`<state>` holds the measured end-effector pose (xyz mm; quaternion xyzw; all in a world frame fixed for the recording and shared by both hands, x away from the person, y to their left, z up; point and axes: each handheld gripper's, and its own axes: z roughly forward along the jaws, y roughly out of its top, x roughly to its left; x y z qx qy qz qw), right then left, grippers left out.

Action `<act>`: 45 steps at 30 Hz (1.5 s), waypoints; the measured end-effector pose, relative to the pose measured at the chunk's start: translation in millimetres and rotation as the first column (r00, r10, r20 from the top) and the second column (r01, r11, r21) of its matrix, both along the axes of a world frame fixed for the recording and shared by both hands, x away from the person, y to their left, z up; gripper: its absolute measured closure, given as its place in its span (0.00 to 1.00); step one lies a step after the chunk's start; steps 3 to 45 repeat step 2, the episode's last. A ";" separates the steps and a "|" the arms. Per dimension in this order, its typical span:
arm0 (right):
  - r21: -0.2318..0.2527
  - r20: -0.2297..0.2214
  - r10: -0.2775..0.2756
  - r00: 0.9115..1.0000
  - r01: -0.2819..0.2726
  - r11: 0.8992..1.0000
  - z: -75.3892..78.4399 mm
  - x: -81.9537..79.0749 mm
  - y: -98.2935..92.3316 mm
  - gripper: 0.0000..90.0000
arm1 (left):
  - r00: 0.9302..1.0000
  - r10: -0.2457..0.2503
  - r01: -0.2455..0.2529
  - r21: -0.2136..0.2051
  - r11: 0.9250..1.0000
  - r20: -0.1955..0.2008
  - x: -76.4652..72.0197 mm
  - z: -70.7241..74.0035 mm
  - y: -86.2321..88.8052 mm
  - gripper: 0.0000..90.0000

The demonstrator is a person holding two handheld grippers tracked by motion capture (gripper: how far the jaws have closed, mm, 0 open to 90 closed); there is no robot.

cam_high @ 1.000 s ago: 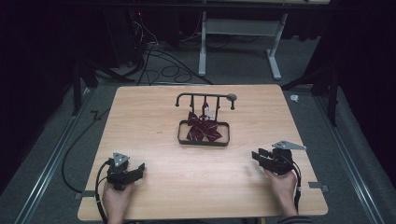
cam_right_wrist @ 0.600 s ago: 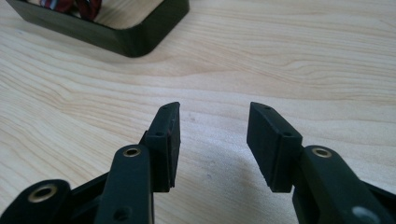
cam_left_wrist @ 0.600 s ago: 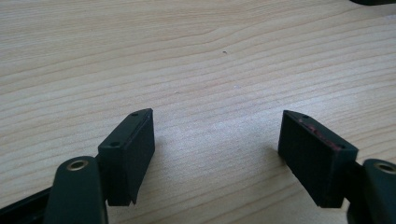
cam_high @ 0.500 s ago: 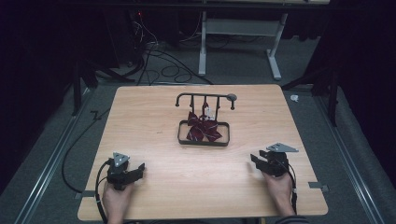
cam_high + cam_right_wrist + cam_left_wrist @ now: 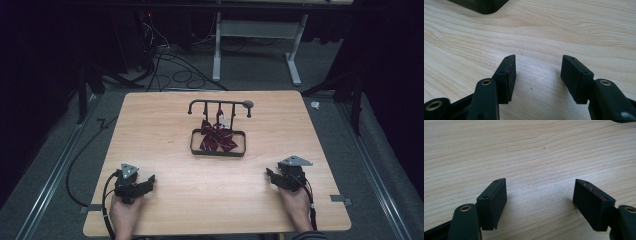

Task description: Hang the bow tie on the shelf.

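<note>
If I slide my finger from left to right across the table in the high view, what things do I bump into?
Left gripper → tray with a dark red bow in it → right gripper.

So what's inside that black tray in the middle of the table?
A dark red bow with thin white stripes lies inside the black tray, below the hook rack. A small pale tag shows at its top. The tray floor beneath the bow is covered.

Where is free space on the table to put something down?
Bare wood lies between the left gripper and right gripper, in front of the tray, and on either side of it. The middle, with tray, bow and rack, is crowded.
</note>
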<state>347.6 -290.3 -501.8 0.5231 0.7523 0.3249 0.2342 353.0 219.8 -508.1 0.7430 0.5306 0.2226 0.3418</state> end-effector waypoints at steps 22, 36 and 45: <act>0.001 -0.003 0.001 1.000 -0.001 1.000 0.2 0.1 0.0 0.52 | 1.000 0.000 0.000 -0.001 1.000 0.000 0.0 0.0 0.1 0.31; 0.001 -0.003 0.001 1.000 -0.001 1.000 0.2 0.1 0.0 0.52 | 1.000 0.000 0.000 -0.001 1.000 0.000 0.0 0.0 0.1 0.31; 0.001 -0.003 0.001 1.000 -0.001 1.000 0.2 0.1 0.0 0.52 | 1.000 0.000 0.000 -0.001 1.000 0.000 0.0 0.0 0.1 0.31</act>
